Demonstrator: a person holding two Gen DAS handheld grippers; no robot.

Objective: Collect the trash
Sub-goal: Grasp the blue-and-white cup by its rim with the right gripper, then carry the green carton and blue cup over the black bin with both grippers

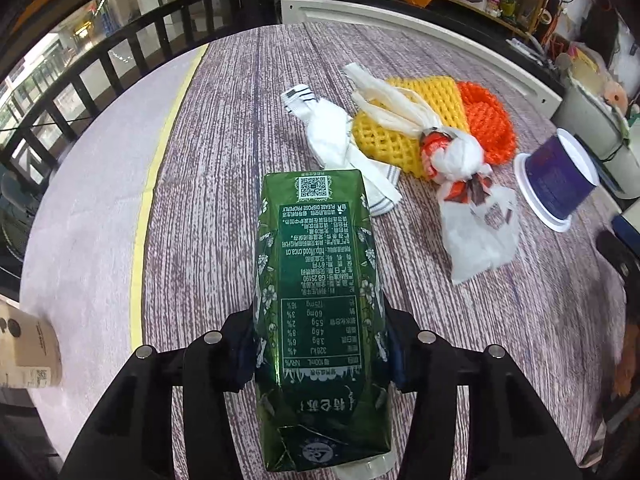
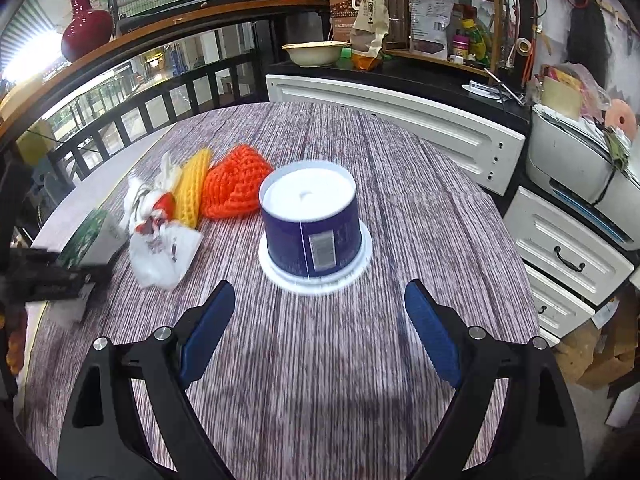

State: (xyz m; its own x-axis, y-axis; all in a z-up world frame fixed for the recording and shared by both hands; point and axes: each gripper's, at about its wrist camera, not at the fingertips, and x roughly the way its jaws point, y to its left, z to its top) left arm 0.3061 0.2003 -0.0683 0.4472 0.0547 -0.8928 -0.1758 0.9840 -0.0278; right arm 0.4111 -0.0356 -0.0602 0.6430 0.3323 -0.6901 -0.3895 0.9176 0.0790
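In the left wrist view the left gripper [image 1: 320, 344] has its fingers clamped on the lower half of a green carton [image 1: 316, 312], one pad on each long side. The carton fills the lower centre of the frame, its far end over the table [image 1: 224, 152]. Its walls look dented and creased near the bottom, so it is probably empty: light, thin card that buckles under a hard squeeze. A hold across the narrow sides near a folded end, where the card is stiffest, suits it best.

In the right wrist view the right gripper [image 2: 320, 312] hangs at the bottom of the frame with its blue pads [image 2: 208, 332] wide apart and nothing between them. Just beyond, at centre frame, stands a blue tub [image 2: 310, 222] upside down on its white lid. It is a rigid, smooth cylinder, likely light; the jaws should span its straight wall, not the flared rim.

Farther left lie a knotted white bag [image 2: 160, 236], soft and crinkly, best pinched at the knot, then a yellow foam net [image 2: 194, 188] and an orange net [image 2: 236, 184], both springy and nearly weightless. In the left view a white sock [image 1: 340, 144] lies beside them; whether it counts as trash I cannot tell.
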